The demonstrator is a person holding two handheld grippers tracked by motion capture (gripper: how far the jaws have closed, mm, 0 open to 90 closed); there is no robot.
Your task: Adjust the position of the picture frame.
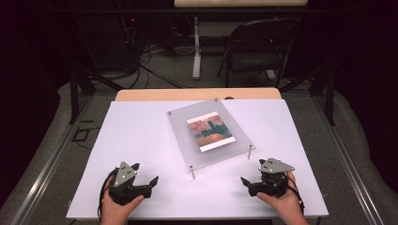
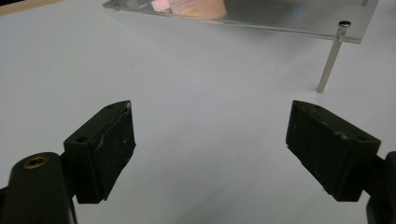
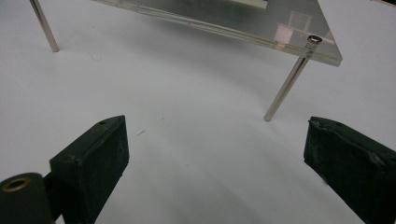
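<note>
A white worktop (image 1: 141, 136) carries a clear plastic frame (image 1: 211, 133) with a picture (image 1: 210, 131), raised on metal pins near the far edge's middle. Left gripper (image 1: 146, 174) and right gripper (image 1: 252, 174) rest gaping, empty, by the near corners.

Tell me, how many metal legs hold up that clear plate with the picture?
4 show on the clear plate: near left leg, near right leg, and just the screw heads of the far left leg and far right leg.
</note>
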